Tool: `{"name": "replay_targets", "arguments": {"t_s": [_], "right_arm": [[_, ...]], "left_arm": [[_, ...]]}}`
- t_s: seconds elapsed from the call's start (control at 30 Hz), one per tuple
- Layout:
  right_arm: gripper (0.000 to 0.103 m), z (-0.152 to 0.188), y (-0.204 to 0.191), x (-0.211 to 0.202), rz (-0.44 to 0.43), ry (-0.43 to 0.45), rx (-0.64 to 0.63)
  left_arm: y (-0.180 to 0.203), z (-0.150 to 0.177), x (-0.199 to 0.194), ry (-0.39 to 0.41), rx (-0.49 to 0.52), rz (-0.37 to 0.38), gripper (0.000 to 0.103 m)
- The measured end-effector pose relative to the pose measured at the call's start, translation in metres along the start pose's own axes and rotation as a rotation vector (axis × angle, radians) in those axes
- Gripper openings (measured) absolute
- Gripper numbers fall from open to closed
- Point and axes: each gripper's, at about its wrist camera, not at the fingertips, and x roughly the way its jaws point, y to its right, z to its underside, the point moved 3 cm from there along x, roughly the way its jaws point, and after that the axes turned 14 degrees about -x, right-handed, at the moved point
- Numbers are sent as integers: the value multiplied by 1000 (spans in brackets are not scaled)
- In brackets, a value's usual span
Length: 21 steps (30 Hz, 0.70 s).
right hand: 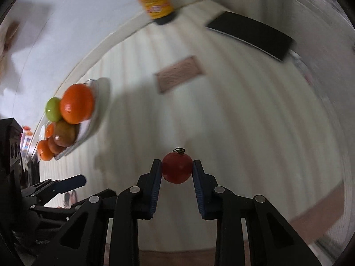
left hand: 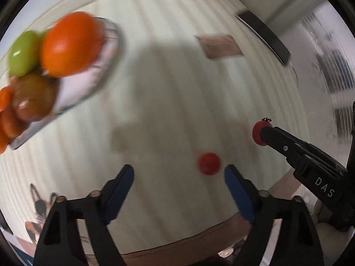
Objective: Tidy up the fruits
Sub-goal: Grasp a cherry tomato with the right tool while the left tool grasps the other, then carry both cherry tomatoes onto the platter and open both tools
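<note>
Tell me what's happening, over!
Right gripper shut on a tomato. Left gripper open over a second tomato, not touching. Plate already piled with fruit. Path to it clear, over.

Two matching black hand-held grippers with blue finger pads

The left gripper (left hand: 178, 177) has a matte black frame of angled struts with triangular cut-outs, joined at round pale pivot pins just behind the fingers (left hand: 121, 190), which carry dark blue ribbed pads on their inner faces. The right gripper (right hand: 176, 170) is built the same way: black linkage arms, silver-grey round pivot caps behind the blue, finely ridged pads (right hand: 155, 188). Seen from the left wrist camera, its black side bears a small round screw near the tip and white letters "DAS" further back on the body.
</note>
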Motion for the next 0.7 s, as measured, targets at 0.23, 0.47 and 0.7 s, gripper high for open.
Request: {"name": "replay_targets", "arguments": {"t_s": [0.23, 0.47, 0.7], "right_arm": [[30, 24, 30, -7, 32, 6, 76], [30, 28, 36, -11, 42, 17, 76], [31, 25, 36, -13, 47, 23, 69]], "left_arm": [[33, 8, 24, -28, 86, -23, 56], [46, 6, 35, -41, 99, -40, 42], [45, -1, 39, -39, 102, -39, 24]]}}
